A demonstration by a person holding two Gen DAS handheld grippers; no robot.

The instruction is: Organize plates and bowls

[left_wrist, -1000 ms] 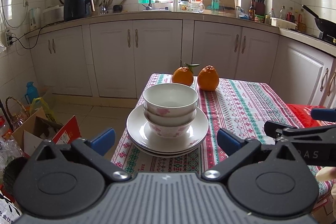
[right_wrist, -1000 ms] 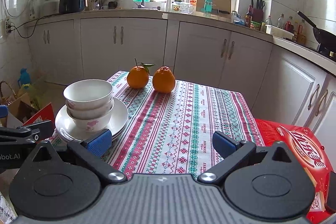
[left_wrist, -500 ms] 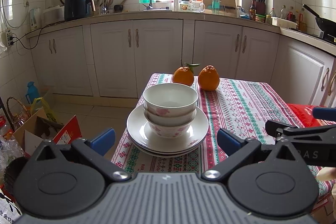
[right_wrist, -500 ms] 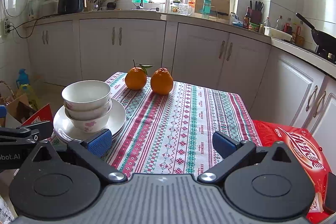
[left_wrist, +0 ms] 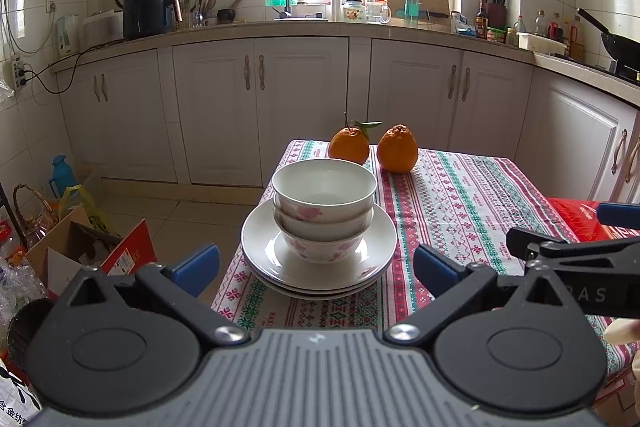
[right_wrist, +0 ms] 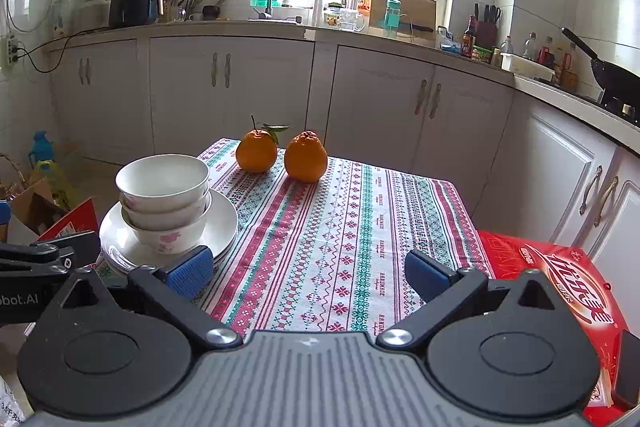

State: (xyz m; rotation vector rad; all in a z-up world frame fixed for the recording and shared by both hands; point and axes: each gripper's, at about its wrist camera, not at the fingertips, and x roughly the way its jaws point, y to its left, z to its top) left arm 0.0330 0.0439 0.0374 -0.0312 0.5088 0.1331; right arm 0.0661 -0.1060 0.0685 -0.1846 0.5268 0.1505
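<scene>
Three white bowls with pink flowers (left_wrist: 324, 211) sit nested on a stack of white plates (left_wrist: 372, 247) at the near left part of the table. The same stack of bowls (right_wrist: 164, 199) and plates (right_wrist: 222, 223) shows in the right wrist view. My left gripper (left_wrist: 316, 267) is open and empty, just in front of the plates. My right gripper (right_wrist: 306, 275) is open and empty over the tablecloth, to the right of the stack. The right gripper's side (left_wrist: 576, 255) shows in the left wrist view.
Two oranges (left_wrist: 374, 149) stand at the table's far edge on the patterned tablecloth (right_wrist: 352, 227). A red box (right_wrist: 560, 275) lies at the right. Cardboard boxes and bags (left_wrist: 80, 247) are on the floor at left. White cabinets (left_wrist: 260, 107) stand behind.
Both grippers have drifted very slightly; the bowls and plates have not moved. Both grippers stay open.
</scene>
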